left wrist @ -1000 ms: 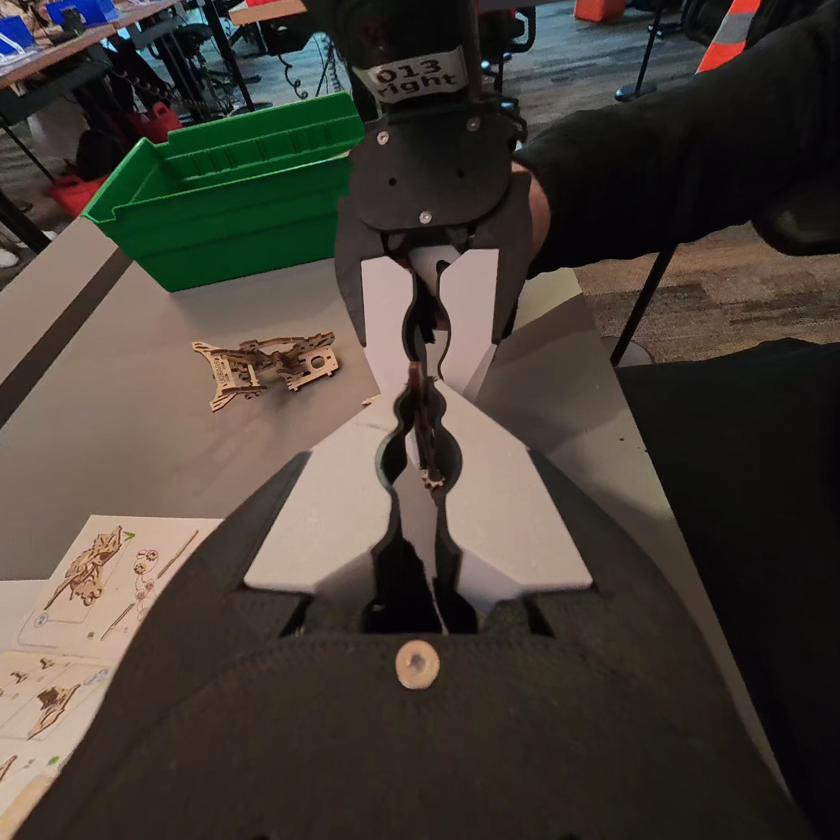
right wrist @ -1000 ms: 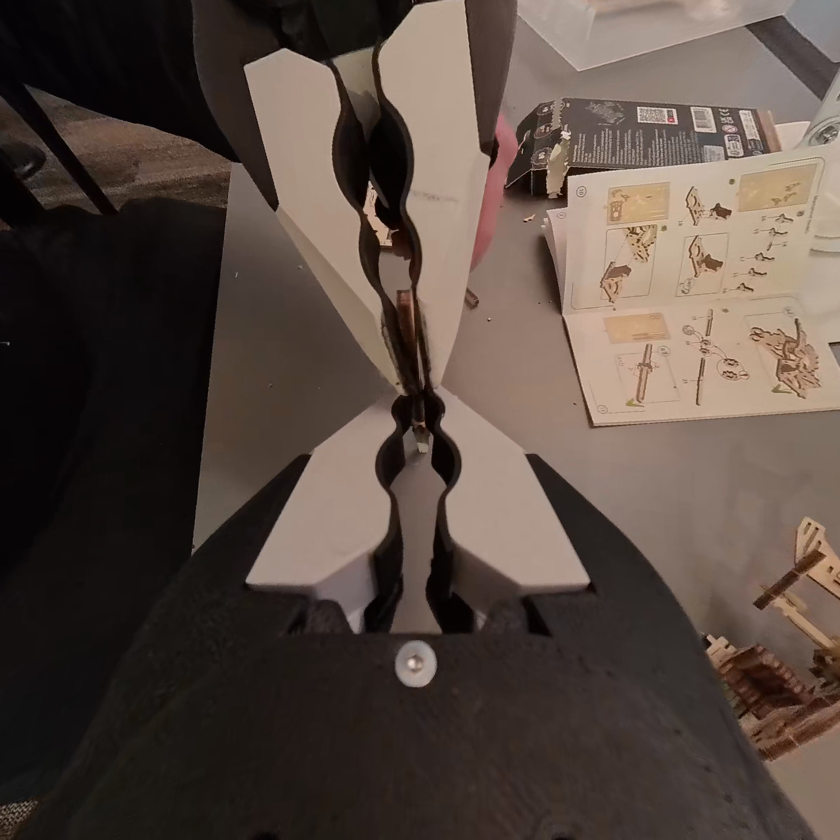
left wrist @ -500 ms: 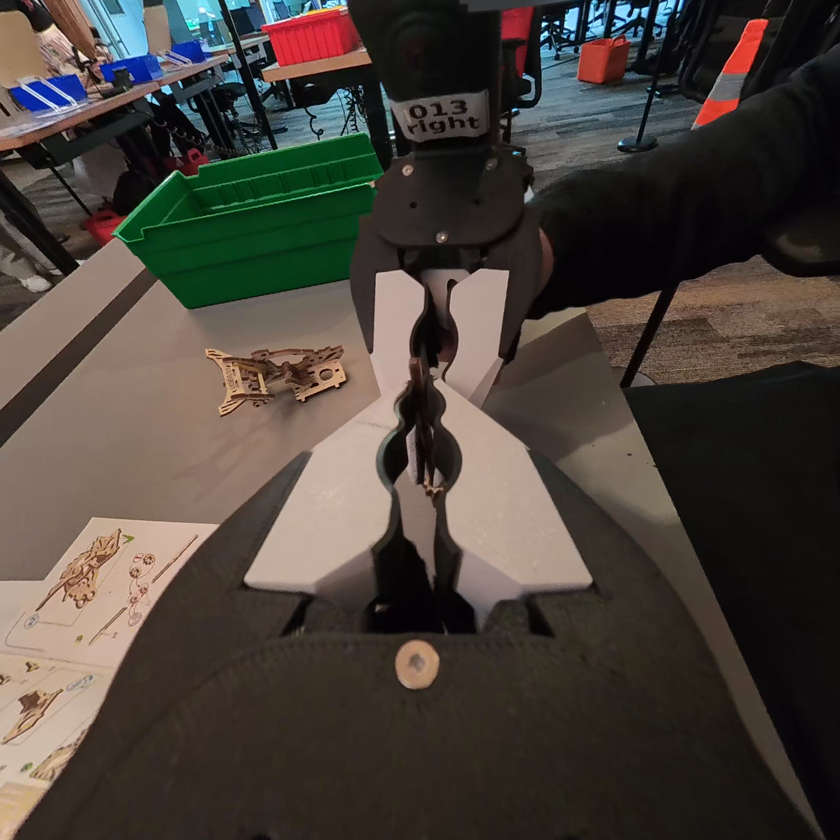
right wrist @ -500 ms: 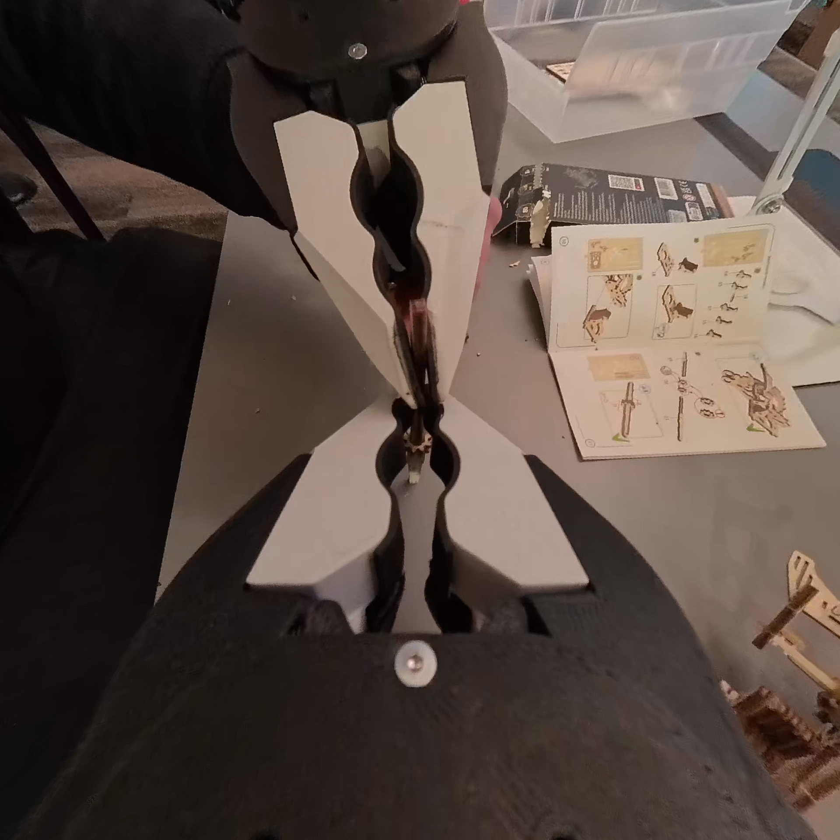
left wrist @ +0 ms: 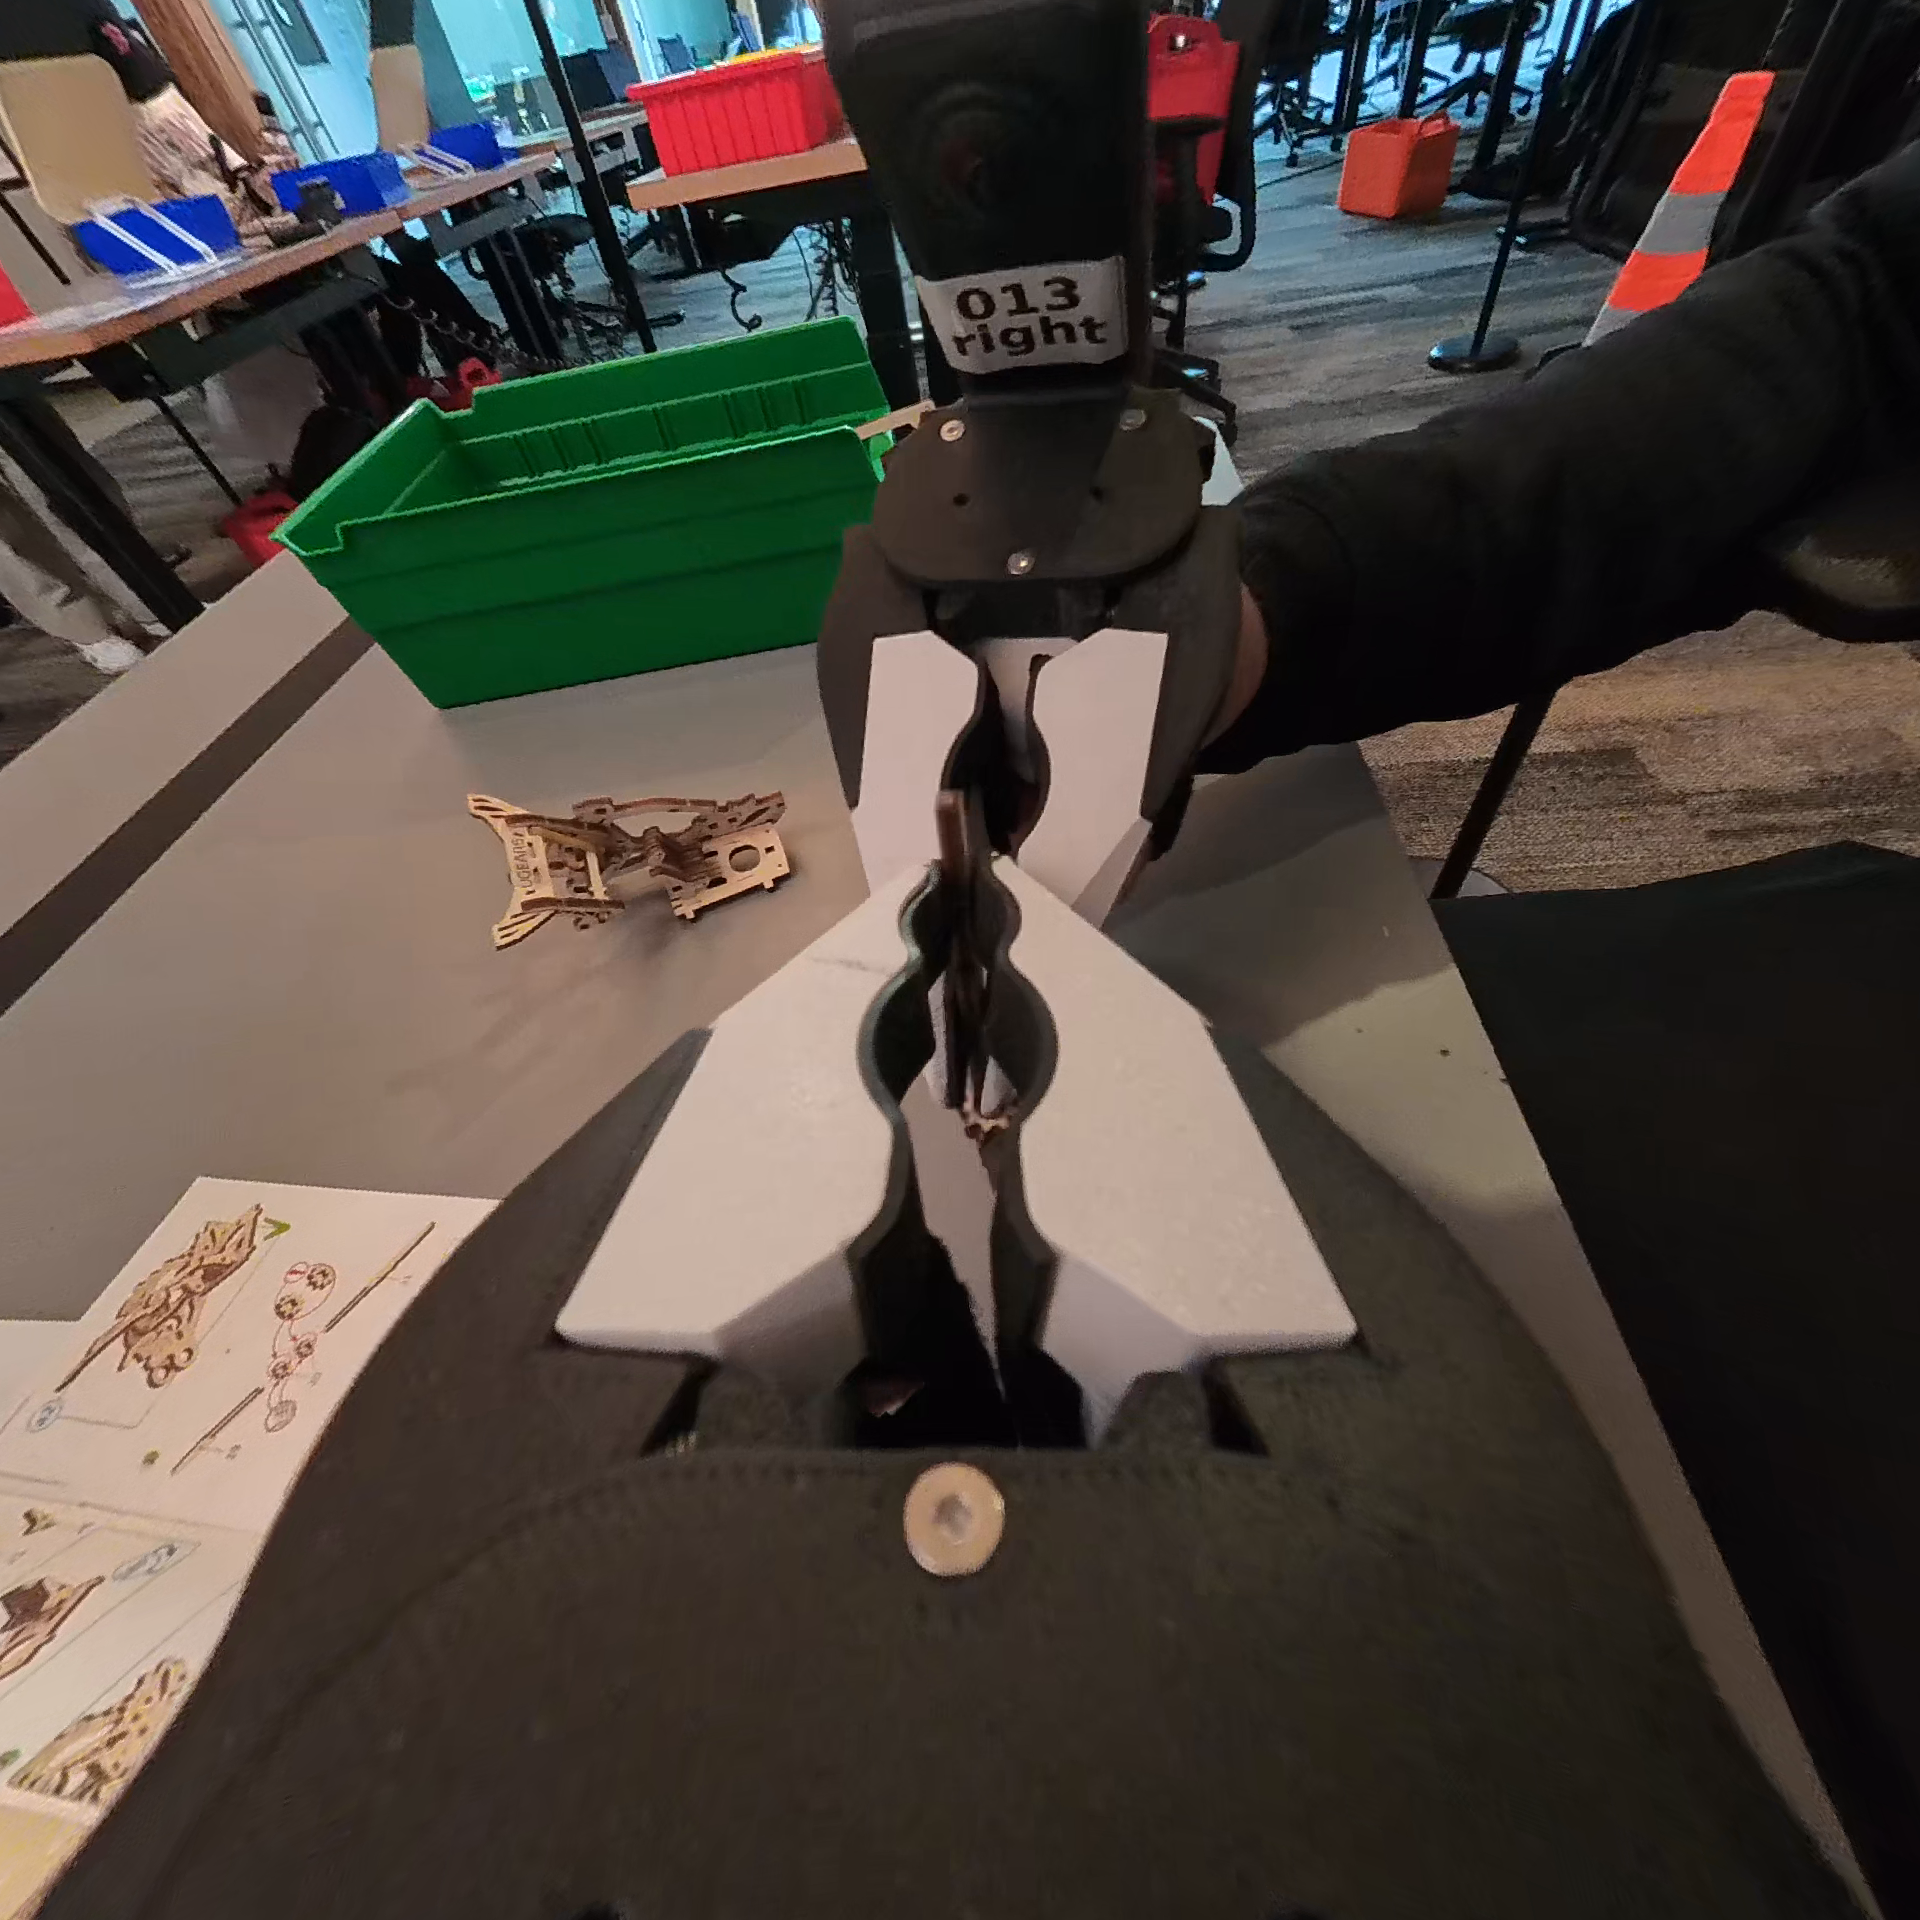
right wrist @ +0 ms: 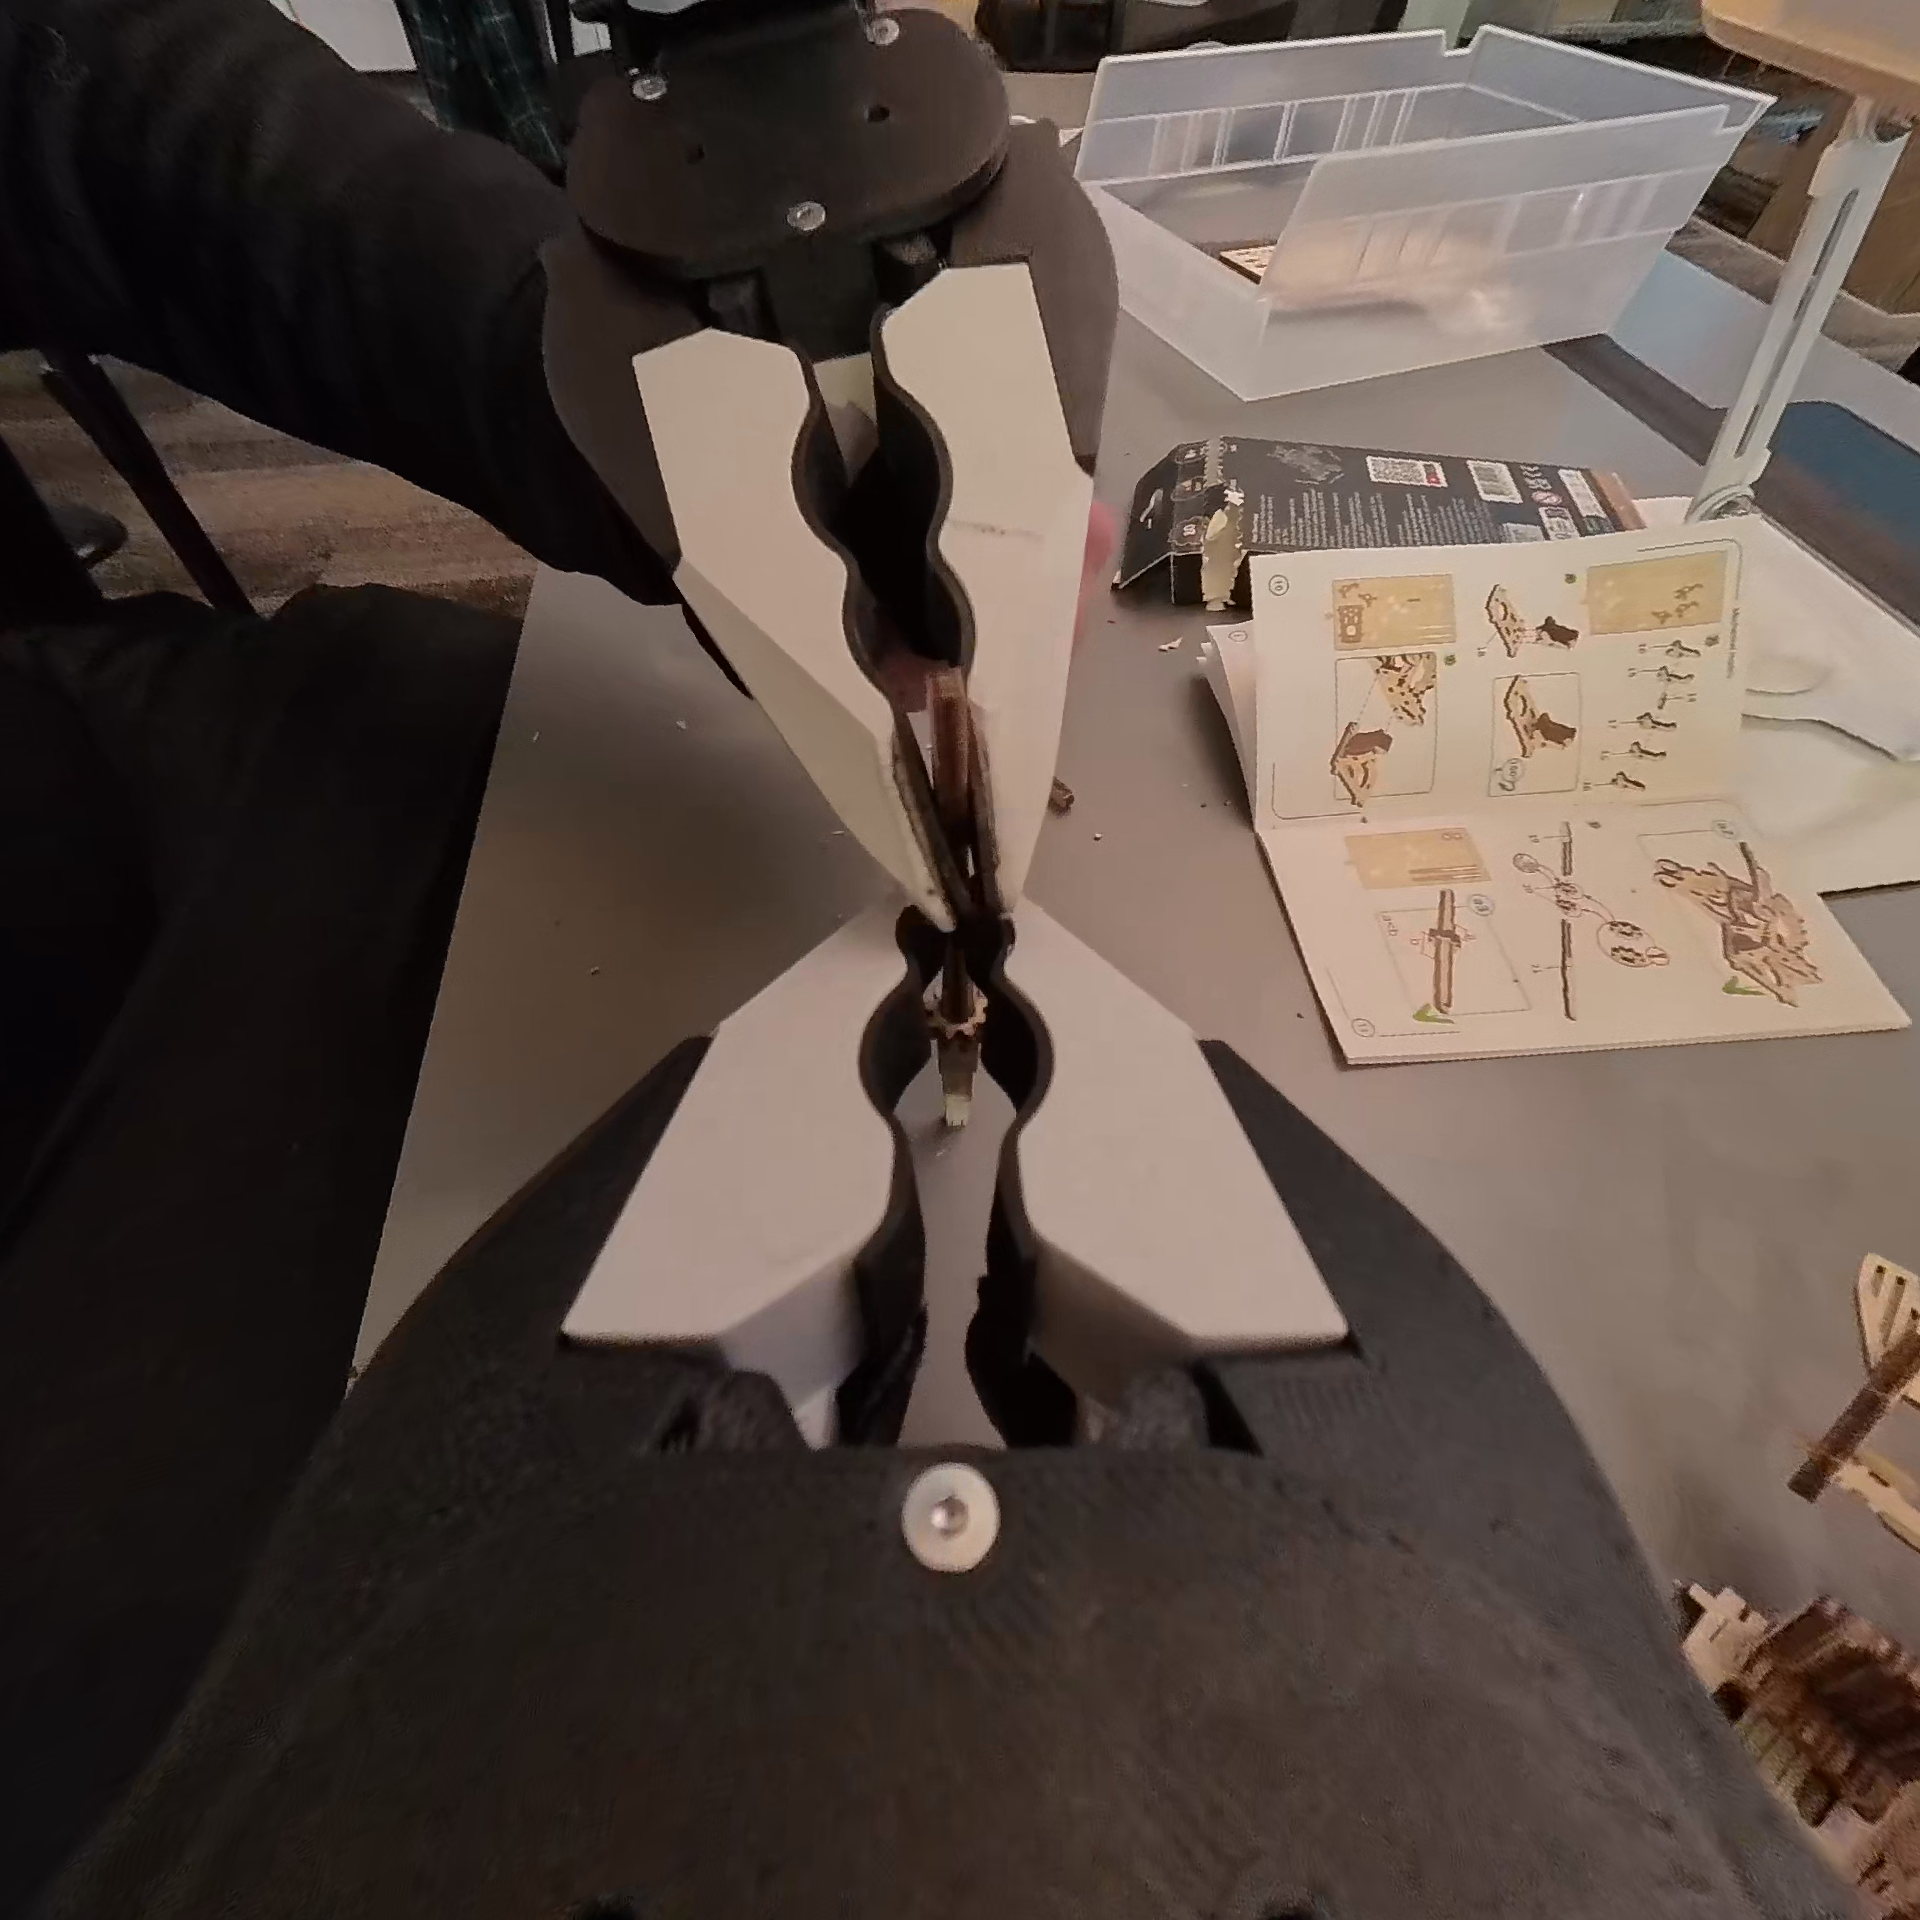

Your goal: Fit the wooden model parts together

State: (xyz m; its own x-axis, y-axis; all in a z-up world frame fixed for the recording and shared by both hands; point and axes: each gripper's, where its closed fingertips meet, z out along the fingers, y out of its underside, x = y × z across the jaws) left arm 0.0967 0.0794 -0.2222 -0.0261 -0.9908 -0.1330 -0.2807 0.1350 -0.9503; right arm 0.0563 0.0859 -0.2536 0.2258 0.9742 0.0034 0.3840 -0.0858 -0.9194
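Both grippers lifted and tilted up since 1 s ago, tips still meeting over the grey table [left wrist: 312, 1039].

Your left gripper [left wrist: 961, 914] is clamped on a thin wooden gear shaft [left wrist: 966, 997], w/ your right gripper [left wrist: 997, 831] at 12 o'clock pinching its far end. Partly built wooden model [left wrist: 634, 862] lies at 10 o'clock by the green bin [left wrist: 582, 561]; instruction booklet [right wrist: 1538, 790] at 2 o'clock in right view.

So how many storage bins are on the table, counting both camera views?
2. A green bin sits at the far side of the table in the left wrist view; a clear bin sits at the far end in the right wrist view. Others may be hidden behind the grippers.
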